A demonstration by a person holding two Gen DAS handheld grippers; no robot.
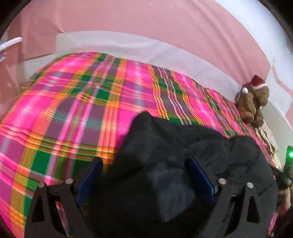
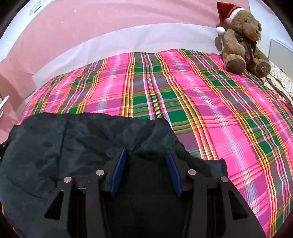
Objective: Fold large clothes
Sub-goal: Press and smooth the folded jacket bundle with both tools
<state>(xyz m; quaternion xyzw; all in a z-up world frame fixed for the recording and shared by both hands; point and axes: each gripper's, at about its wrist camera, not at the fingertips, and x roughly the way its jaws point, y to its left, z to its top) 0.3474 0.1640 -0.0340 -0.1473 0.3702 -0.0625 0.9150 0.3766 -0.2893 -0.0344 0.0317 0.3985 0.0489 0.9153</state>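
Pink wall behind, with a white band along its foot. Bed under a plaid cover, pink, green and orange, somewhat rippled.

Brown teddy bear in a red Santa hat sits at the far right corner of the bed, against the white band. Pale patterned cloth lies just beside it at the bed's edge.

Dark garment, black, soft-looking, lies bunched at the near side of the bed, on the plaid cover. Both views show it spreading under and between the fingers.

Left gripper: jaws stand wide, a thick fold of the garment heaped between the blue pads. Cannot tell whether the pads press on the cloth; this view is motion-blurred.

Right gripper: jaws partly apart, dark fabric filling the gap between the blue pads, its edge puckered at the fingertips. Looks pinched, though actual contact cannot be made out.

Green light shows at the right edge of the left view.
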